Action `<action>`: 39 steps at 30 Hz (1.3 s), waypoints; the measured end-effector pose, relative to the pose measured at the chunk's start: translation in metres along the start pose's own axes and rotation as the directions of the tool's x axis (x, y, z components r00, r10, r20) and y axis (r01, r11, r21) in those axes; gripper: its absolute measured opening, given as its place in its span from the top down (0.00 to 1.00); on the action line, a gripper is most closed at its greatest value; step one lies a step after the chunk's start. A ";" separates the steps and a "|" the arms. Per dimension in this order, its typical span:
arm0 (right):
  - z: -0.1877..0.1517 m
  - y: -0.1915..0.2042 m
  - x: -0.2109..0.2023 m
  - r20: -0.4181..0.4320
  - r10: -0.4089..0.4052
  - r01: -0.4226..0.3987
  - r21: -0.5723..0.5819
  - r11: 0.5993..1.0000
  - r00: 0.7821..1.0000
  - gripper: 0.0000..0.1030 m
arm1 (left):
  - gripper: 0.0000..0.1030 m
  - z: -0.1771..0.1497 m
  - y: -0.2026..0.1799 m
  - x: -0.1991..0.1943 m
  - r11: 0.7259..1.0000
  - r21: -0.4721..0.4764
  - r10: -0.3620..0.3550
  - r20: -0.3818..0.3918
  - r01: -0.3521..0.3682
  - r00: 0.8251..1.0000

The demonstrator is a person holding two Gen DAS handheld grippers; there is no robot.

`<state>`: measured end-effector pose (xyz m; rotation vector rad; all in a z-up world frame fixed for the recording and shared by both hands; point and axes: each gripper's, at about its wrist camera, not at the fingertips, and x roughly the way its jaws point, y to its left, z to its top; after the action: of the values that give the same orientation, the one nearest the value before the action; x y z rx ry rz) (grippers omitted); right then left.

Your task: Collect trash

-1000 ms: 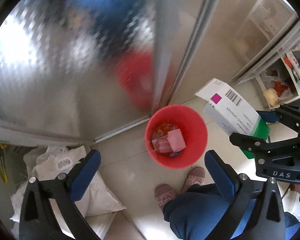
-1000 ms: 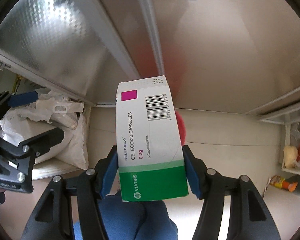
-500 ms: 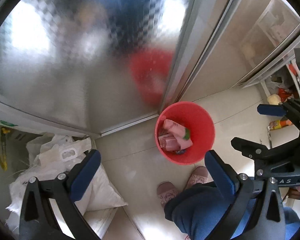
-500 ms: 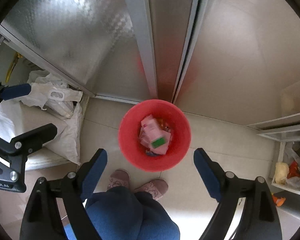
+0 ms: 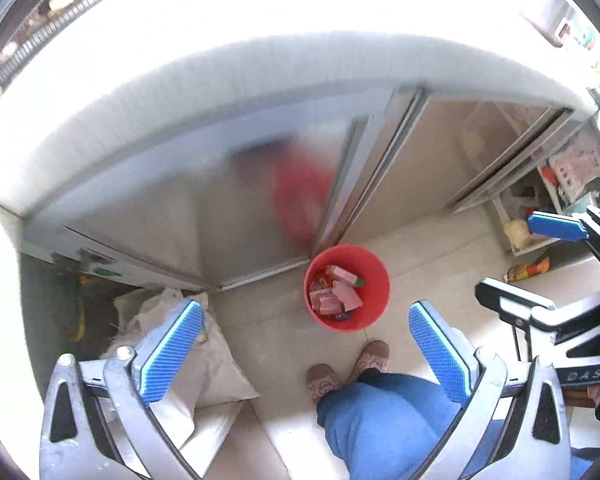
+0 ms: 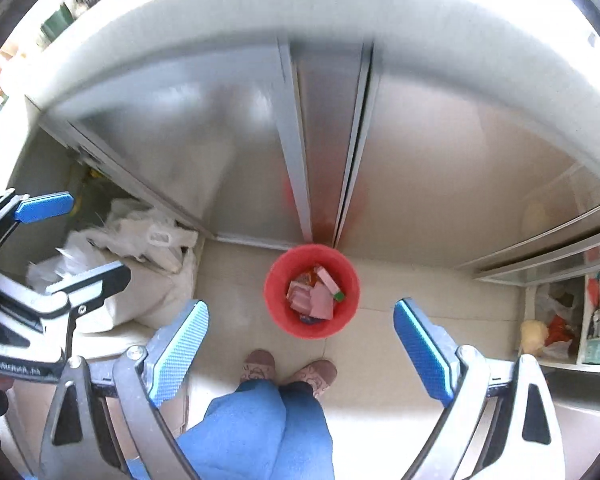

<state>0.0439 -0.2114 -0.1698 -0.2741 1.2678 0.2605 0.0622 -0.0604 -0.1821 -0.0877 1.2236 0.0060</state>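
A red bin [image 5: 377, 280] [image 6: 274, 292] stands on the floor against the metal cabinet doors. It holds pink packets and a carton with a green end [image 6: 339, 295]. My left gripper [image 5: 305, 305] hangs high above the bin, open, with nothing between its blue pads. My right gripper [image 6: 301, 303] is also high above the bin. Its jaws are opening and nothing is between them. Each gripper also shows at the edge of the other's view: the right gripper [image 5: 536, 264] and the left gripper [image 6: 74, 242].
White sacks [image 5: 188, 352] [image 6: 140, 240] lie on the floor at the left. A white countertop edge [image 5: 260, 64] juts out above the cabinet doors [image 6: 236, 140]. An open shelf [image 6: 560, 320] with bags is at the right, and an orange packet [image 5: 528, 270] lies on the floor. The person's slippers [image 5: 370, 356] stand before the bin.
The right gripper let go of the white and green carton, which now lies in the bin. Both grippers rose: the bin looks smaller and the countertop edge has come into view.
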 end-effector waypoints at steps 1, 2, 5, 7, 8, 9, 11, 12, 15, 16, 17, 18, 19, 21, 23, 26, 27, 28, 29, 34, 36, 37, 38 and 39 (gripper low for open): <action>0.002 -0.003 -0.010 0.013 0.000 0.000 0.001 1.000 1.000 0.04 | 0.00 0.004 0.000 -0.011 1.000 0.006 0.003 0.012 -0.003 1.000; 0.004 -0.003 -0.021 0.029 -0.004 0.003 0.005 1.000 1.000 0.02 | 0.00 0.008 -0.001 -0.024 1.000 0.012 0.005 0.027 -0.005 1.000; 0.009 -0.003 -0.052 0.081 -0.026 0.025 0.015 1.000 0.996 0.01 | 0.00 0.018 -0.002 -0.055 1.000 0.017 -0.006 0.065 0.005 0.998; 0.010 -0.003 -0.068 0.116 -0.046 0.042 0.034 0.999 0.992 0.01 | 0.00 0.022 -0.002 -0.072 0.999 0.030 -0.015 0.088 0.012 0.996; 0.010 -0.003 -0.076 0.130 -0.050 0.044 0.049 0.998 0.990 0.01 | 0.00 0.024 -0.003 -0.079 0.999 0.043 -0.015 0.096 0.011 0.995; 0.010 -0.004 -0.083 0.141 -0.057 0.049 0.066 0.997 0.988 0.01 | 0.00 0.025 -0.004 -0.086 0.998 0.059 -0.016 0.105 0.010 0.994; 0.008 -0.004 -0.094 0.163 -0.076 0.061 0.093 0.994 0.984 0.01 | 0.00 0.026 -0.007 -0.098 0.996 0.091 -0.025 0.115 0.015 0.993; 0.007 -0.002 -0.099 0.173 -0.086 0.068 0.109 0.992 0.981 0.01 | 0.00 0.027 -0.005 -0.103 0.994 0.107 -0.034 0.118 0.021 0.992; 0.001 0.002 -0.113 0.199 -0.103 0.073 0.153 0.986 0.975 0.01 | 0.00 0.028 -0.004 -0.118 0.989 0.145 -0.052 0.132 0.033 0.990; -0.001 0.004 -0.116 0.204 -0.111 0.077 0.166 0.983 0.973 0.01 | 0.00 0.028 -0.004 -0.122 0.987 0.158 -0.060 0.128 0.039 0.990; -0.003 0.006 -0.120 0.210 -0.114 0.076 0.179 0.981 0.971 0.01 | 0.00 0.028 -0.004 -0.125 0.984 0.174 -0.067 0.124 0.044 0.990; -0.006 0.008 -0.124 0.216 -0.118 0.077 0.190 0.979 0.969 0.01 | 0.00 0.027 -0.004 -0.129 0.980 0.193 -0.071 0.124 0.046 0.990; -0.008 0.011 -0.127 0.218 -0.127 0.084 0.199 0.977 0.968 0.01 | 0.00 0.028 -0.004 -0.136 0.977 0.210 -0.071 0.133 0.042 0.989; -0.012 0.015 -0.137 0.229 -0.142 0.092 0.216 0.972 0.963 0.01 | 0.00 0.028 -0.007 -0.150 0.970 0.240 -0.080 0.150 0.042 0.985; -0.014 0.017 -0.151 0.242 -0.156 0.098 0.236 0.967 0.958 0.01 | 0.00 0.030 -0.008 -0.165 0.964 0.261 -0.088 0.174 0.040 0.981; -0.014 0.024 -0.166 0.265 -0.170 0.100 0.256 0.961 0.949 0.01 | 0.00 0.033 -0.006 -0.184 0.962 0.266 -0.115 0.202 0.059 0.973; -0.015 0.026 -0.170 0.274 -0.179 0.106 0.259 0.960 0.945 0.01 | 0.00 0.035 -0.005 -0.187 0.961 0.268 -0.125 0.208 0.066 0.970; -0.012 0.027 -0.177 0.283 -0.186 0.111 0.261 0.959 0.941 0.01 | 0.00 0.036 -0.002 -0.192 0.959 0.273 -0.133 0.217 0.070 0.967; -0.011 0.030 -0.180 0.292 -0.192 0.114 0.264 0.958 0.937 0.01 | 0.00 0.035 -0.001 -0.196 0.958 0.278 -0.136 0.225 0.070 0.965; -0.010 0.035 -0.185 0.318 -0.210 0.122 0.276 0.953 0.924 0.01 | 0.00 0.027 0.008 -0.201 0.953 0.292 -0.152 0.245 0.077 0.958; -0.012 0.039 -0.184 0.317 -0.216 0.126 0.280 0.952 0.923 0.01 | 0.00 0.025 0.012 -0.197 0.953 0.290 -0.161 0.236 0.089 0.958; -0.013 0.041 -0.184 0.317 -0.215 0.126 0.280 0.952 0.924 0.01 | 0.00 0.023 0.015 -0.196 0.952 0.290 -0.164 0.230 0.093 0.959; -0.014 0.045 -0.184 0.314 -0.218 0.129 0.283 0.951 0.924 0.01 | 0.00 0.021 0.016 -0.194 0.953 0.289 -0.162 0.224 0.093 0.961; -0.015 0.046 -0.182 0.308 -0.220 0.131 0.285 0.950 0.926 0.01 | 0.00 0.019 0.017 -0.193 0.952 0.291 -0.160 0.222 0.091 0.962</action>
<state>-0.0360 -0.1808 -0.0020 -0.1099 0.9167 -0.0183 0.0132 -0.0336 0.0047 0.0796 0.9610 -0.2610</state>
